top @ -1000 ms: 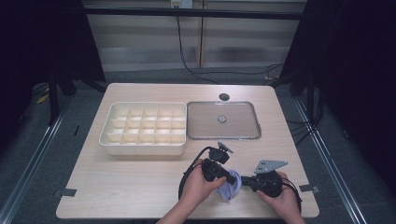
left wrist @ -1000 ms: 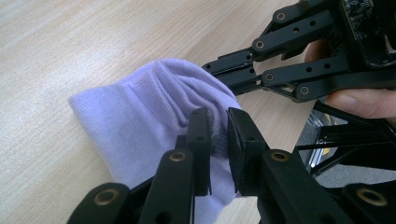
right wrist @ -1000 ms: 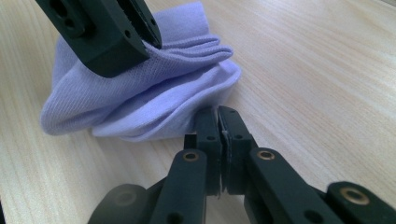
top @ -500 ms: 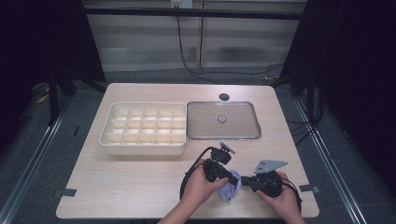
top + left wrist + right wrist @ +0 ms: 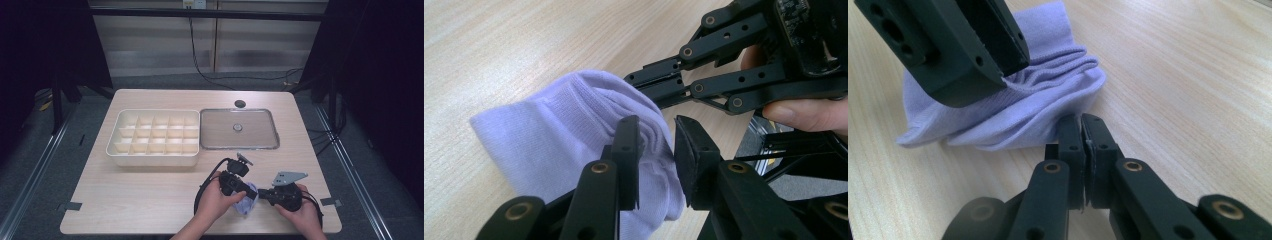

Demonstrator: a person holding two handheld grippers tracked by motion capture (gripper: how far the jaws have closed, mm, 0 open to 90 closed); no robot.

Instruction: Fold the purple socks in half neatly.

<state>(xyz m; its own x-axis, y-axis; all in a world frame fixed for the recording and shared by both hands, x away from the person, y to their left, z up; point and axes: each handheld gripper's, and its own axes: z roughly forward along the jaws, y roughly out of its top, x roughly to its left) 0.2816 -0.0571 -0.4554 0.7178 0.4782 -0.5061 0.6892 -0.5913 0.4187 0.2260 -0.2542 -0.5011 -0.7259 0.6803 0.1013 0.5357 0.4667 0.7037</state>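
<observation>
High view count: one lilac knitted sock, two hand-held grippers.
Sock: near edge of worktop, between them.
Left hand-held gripper: jaws parted, just opening, sock edge between.
Right hand-held gripper: closed, pinching sock edge.

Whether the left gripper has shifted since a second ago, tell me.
No: the left gripper sits as far from the compartment tray as before; its jaws have just been opening, sock between them.

A light wooden table stands on a grey floor. Black curtains hang dark at left and right. At the far side a pale panelled wall carries a black cable running down to the floor.
</observation>
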